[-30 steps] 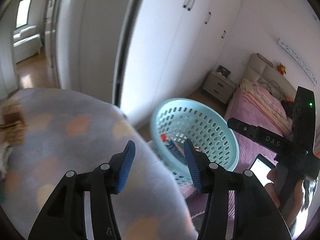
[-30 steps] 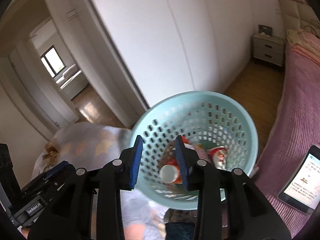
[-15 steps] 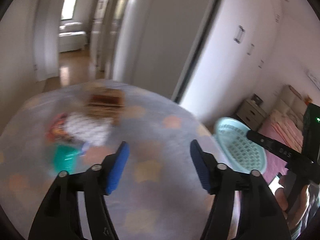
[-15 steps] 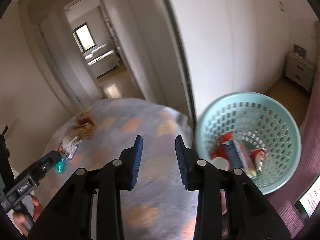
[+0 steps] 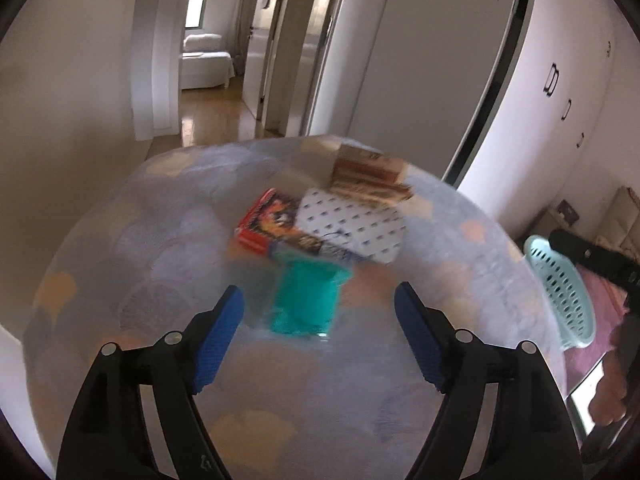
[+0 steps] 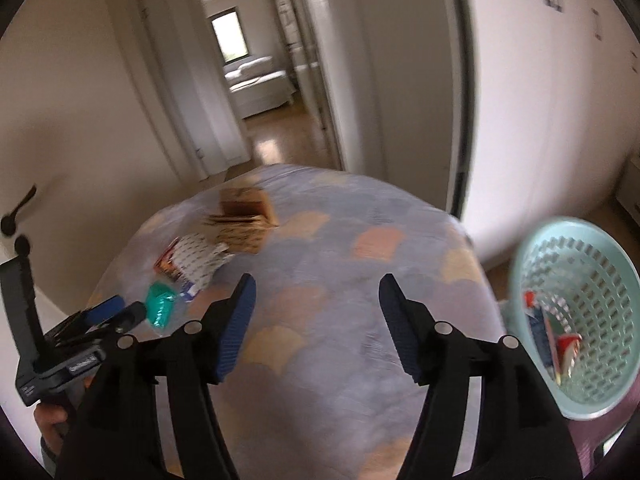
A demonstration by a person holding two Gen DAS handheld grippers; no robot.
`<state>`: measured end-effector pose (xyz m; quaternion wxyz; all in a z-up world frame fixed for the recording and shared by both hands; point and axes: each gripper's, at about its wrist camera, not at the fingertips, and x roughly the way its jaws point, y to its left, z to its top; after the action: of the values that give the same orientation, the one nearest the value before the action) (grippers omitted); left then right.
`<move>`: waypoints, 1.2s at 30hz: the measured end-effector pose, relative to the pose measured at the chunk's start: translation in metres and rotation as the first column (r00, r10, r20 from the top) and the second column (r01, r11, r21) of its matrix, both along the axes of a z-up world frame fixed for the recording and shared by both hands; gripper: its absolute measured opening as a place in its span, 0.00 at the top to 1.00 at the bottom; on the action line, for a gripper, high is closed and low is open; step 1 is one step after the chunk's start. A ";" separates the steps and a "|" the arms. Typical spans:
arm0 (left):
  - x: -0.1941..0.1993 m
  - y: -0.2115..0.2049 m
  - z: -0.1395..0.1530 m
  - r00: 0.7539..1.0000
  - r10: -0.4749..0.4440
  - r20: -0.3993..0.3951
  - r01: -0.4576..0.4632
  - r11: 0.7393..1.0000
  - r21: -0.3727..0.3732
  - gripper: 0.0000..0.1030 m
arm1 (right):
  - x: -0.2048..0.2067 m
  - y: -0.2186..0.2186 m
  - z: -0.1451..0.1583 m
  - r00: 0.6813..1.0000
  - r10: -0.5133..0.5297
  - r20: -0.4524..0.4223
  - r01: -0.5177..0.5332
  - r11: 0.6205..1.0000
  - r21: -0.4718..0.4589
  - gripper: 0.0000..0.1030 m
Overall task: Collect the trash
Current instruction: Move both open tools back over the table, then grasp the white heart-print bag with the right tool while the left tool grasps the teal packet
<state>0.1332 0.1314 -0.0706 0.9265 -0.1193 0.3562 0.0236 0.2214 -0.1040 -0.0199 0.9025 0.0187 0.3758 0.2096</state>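
Observation:
Trash lies on a round table with a lilac patterned cloth (image 5: 168, 240): a teal wrapper (image 5: 306, 300), a red packet (image 5: 272, 220), a white dotted packet (image 5: 352, 226) and a brown cardboard box (image 5: 368, 174). My left gripper (image 5: 318, 344) is open and empty, just short of the teal wrapper. My right gripper (image 6: 314, 328) is open and empty above the cloth. A light teal perforated basket (image 6: 580, 288) with several pieces of trash inside stands at the table's right; it also shows in the left wrist view (image 5: 560, 284). The left gripper (image 6: 116, 312) appears in the right wrist view beside the teal wrapper (image 6: 160, 304).
White wardrobe doors (image 5: 552, 92) stand behind the table on the right. An open doorway (image 6: 256, 92) leads to a hallway with a white sofa. A pink bedspread (image 5: 600, 292) lies beyond the basket. A phone screen (image 5: 584, 392) shows at the lower right.
Both grippers have swung left from over the basket to the table. Both have opened wider. The trash pile has come into the left wrist view, close ahead.

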 end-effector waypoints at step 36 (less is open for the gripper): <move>0.007 0.034 -0.015 0.989 0.140 0.043 -0.134 0.985 -0.108 0.62 | 0.058 0.147 -0.067 0.943 0.310 -0.122 -0.317 0.948 -0.041 0.59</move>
<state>0.1400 0.1650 -0.0857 0.9239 -0.1924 0.3243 0.0656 0.2798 0.0429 -0.0871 0.8349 -0.0564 0.4309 0.3378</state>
